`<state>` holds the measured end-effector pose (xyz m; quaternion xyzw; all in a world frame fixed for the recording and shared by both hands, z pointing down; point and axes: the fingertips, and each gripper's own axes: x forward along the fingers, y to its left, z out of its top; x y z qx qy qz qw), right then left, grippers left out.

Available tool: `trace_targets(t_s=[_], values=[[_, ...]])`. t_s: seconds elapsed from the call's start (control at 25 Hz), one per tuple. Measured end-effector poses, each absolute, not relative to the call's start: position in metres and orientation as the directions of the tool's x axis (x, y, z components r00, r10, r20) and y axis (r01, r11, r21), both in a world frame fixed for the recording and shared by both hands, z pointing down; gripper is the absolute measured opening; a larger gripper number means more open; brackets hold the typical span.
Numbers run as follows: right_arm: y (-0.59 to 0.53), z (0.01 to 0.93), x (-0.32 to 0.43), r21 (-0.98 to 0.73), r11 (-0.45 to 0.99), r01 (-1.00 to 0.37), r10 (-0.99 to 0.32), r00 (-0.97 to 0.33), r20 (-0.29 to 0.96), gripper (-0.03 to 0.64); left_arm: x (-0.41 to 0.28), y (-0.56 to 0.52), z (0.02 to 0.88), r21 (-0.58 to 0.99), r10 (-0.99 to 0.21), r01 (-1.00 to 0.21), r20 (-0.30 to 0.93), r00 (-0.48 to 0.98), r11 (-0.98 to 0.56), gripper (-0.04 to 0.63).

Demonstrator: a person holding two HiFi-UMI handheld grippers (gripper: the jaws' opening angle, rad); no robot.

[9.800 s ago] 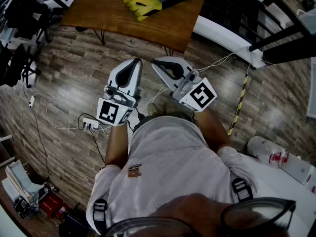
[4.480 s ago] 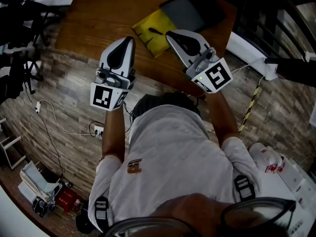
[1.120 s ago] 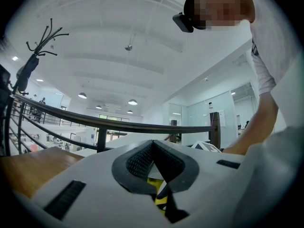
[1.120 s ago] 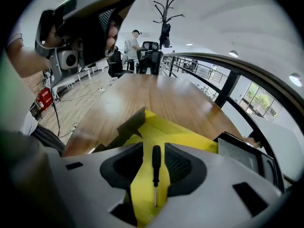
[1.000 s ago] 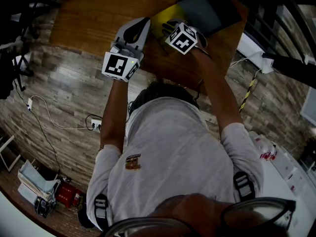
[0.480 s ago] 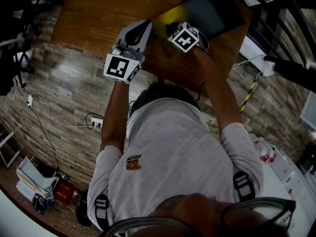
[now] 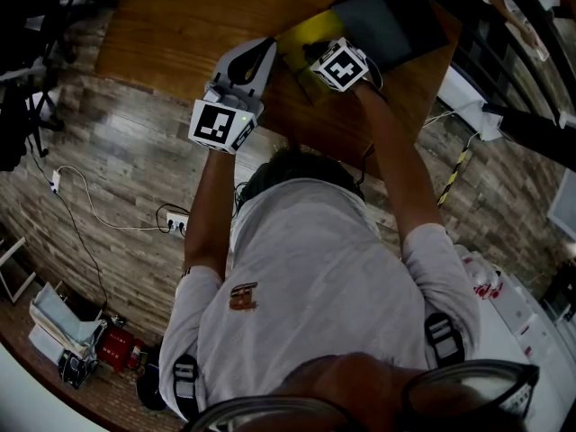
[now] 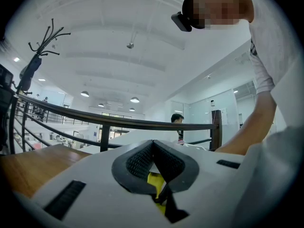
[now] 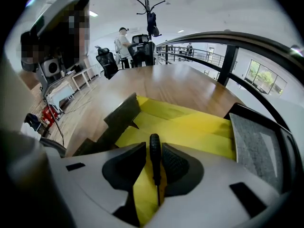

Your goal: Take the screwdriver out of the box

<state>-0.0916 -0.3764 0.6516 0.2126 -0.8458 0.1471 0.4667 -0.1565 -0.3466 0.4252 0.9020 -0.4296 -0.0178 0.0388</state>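
At brown wooden desk (image 7: 180, 16): right claw (image 9: 155, 152) clenched on slim black-handled screwdriver (image 9: 155, 156).
Screwdriver lies inside open yellow cardboard box (image 9: 190, 127), toward desk's right edge, handle pinched between pads. Left claw (image 8: 152, 144) clenched shut, tip at box's left side.

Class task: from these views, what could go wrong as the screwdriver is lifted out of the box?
1. The right gripper straddles only the slim black handle of the screwdriver; a weak pinch could let it slip or swivel.
2. The left gripper looks closed and apparently not holding the yellow-lined box, so the box might shift.
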Motion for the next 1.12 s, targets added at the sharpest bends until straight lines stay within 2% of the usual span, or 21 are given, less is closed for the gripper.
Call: trace_targets(t_s=[0.16,0.68,0.92,1.12], values=[[-0.373,0.652,-0.090,-0.036,0.869,-0.493,-0.233,-0.472,0.850,0.084,-0.153,-0.343,0.425,0.082,-0.776,-0.774,0.005,0.630,-0.628,0.018],[-0.365,0.628,-0.083,0.039,0.870,-0.492,-0.306,-0.476,0.824,0.081,-0.145,-0.329,0.420,0.065,-0.772,-0.771,0.008,0.636,-0.634,0.018],[-0.364,0.584,-0.084,0.064,0.850,-0.523,-0.391,-0.544,0.742,0.081,-0.140,-0.321,0.416,0.062,-0.766,-0.764,0.002,0.643,-0.642,0.018],[-0.356,0.528,-0.083,0.042,0.827,-0.561,-0.466,-0.641,0.609,0.081,-0.130,-0.310,0.409,0.056,-0.758,-0.757,-0.008,0.652,-0.651,0.018]])
